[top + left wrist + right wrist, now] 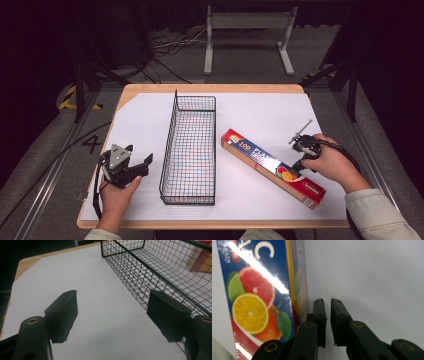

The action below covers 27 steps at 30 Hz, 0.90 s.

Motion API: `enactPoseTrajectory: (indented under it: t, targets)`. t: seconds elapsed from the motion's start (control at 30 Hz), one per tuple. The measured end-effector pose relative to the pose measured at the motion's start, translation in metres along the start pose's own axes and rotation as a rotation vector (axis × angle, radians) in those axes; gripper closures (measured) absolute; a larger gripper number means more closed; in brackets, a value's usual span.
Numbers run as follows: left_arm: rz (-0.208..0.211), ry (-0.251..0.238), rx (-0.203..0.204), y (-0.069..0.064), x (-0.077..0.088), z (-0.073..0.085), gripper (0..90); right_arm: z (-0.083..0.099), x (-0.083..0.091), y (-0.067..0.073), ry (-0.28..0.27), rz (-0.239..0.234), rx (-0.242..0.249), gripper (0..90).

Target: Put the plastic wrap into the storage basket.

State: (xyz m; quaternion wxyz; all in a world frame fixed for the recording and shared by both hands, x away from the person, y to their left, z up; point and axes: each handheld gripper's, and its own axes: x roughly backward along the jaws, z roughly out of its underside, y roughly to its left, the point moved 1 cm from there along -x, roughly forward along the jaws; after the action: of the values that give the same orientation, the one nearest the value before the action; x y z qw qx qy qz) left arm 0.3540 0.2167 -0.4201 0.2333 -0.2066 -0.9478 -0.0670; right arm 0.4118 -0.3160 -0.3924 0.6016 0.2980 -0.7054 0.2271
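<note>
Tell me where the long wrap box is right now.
In the high view the long wrap box lies flat and slanted on the white sheet, right of the wire basket, with the right tongs beside its near end.

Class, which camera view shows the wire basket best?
The high view: the whole wire basket stands on the white sheet. The left gripper view shows part of its side and inside beyond the jaws; the right gripper view faces the plastic wrap box.

Your left gripper [131,167] is matte black, topped by a grey three-cornered plate, with blocky rectangular pads [62,315] (brass-ringed holes behind them). Your right gripper [303,145] trails a black cable [345,152]. Your sleeves [380,215] are pale grey-green.
</note>
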Motion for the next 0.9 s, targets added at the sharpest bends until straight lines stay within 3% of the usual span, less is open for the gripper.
enactPoseTrajectory:
  t: [0.17, 0.23, 0.37, 0.53, 0.77, 0.9]
  targets:
    - [0.0, 0.002, 0.0, 0.0, 0.0, 0.0, 24.9, -0.002, 0.015, -0.001, -0.163, 0.051, -0.017, 70.6]
    - [0.0, 0.0, 0.0, -0.001, 0.0, 0.0, 24.9, -0.003, 0.021, 0.001, -0.22, 0.065, -0.001, 64.2]
    - [-0.003, 0.003, -0.005, -0.001, -0.001, 0.0, 24.8, -0.007, 0.028, 0.01, -0.349, 0.057, -0.017, 50.7]
    - [-0.004, 0.003, -0.007, -0.001, -0.001, 0.0, 24.8, -0.017, 0.028, 0.027, -0.413, 0.033, 0.01, 37.5]
    - [-0.003, -0.002, -0.002, 0.0, 0.0, 0.0, 24.9, -0.034, 0.02, 0.049, -0.423, -0.006, 0.067, 25.1]
    - [-0.005, -0.004, -0.003, 0.0, 0.0, 0.0, 24.8, -0.041, 0.011, 0.057, -0.422, -0.019, 0.068, 20.1]
